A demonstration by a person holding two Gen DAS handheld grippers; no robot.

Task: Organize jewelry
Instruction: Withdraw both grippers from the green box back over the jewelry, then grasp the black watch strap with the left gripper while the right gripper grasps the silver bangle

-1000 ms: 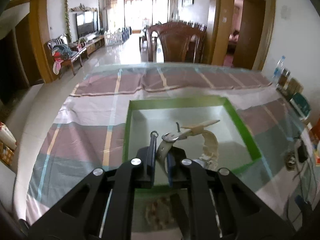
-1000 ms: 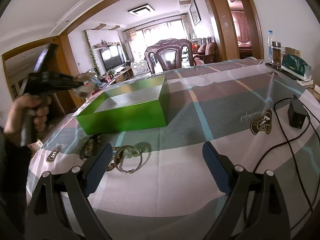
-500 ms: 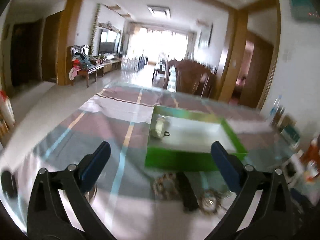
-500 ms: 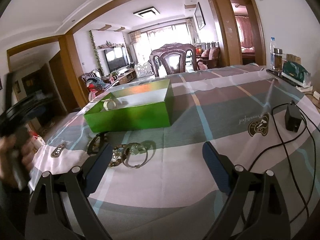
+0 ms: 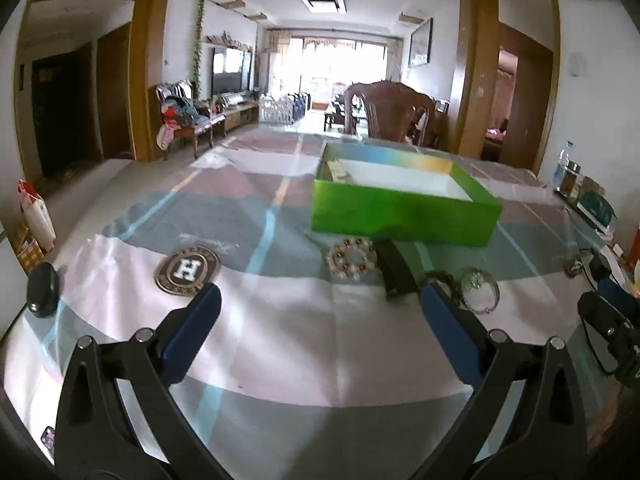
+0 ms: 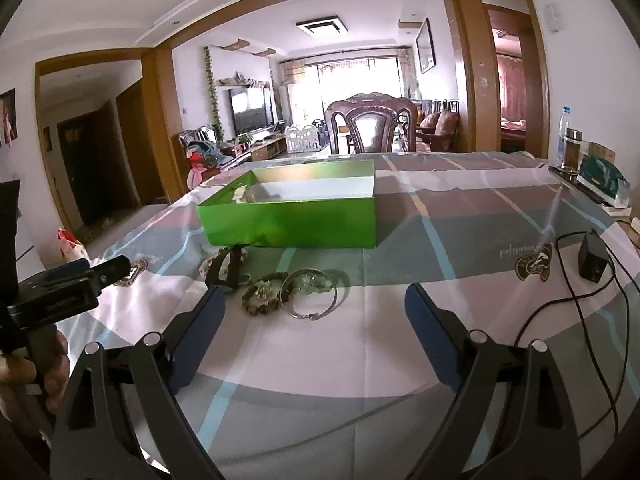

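Observation:
A green box (image 5: 404, 216) (image 6: 292, 220) stands on the table with a pale watch (image 5: 336, 170) (image 6: 241, 196) inside at its left end. In front of it lie a pearl bracelet (image 5: 351, 258), a black watch (image 5: 394, 268) (image 6: 226, 268), a dark bead bracelet (image 6: 262, 298) and a silver bangle (image 5: 478, 290) (image 6: 310, 294). My left gripper (image 5: 320, 312) is open and empty, low over the table before the jewelry. My right gripper (image 6: 314, 312) is open and empty, close in front of the bangle.
A black round object (image 5: 42, 290) sits at the table's left edge. A black adapter with cable (image 6: 594, 258) lies to the right. A bottle and boxes (image 6: 588, 168) stand at the far right edge. A wooden chair (image 6: 370, 128) is behind the table.
My left gripper opened and released the pale watch into the green box, then pulled back and down to the near table. My right gripper moved slightly closer to the jewelry.

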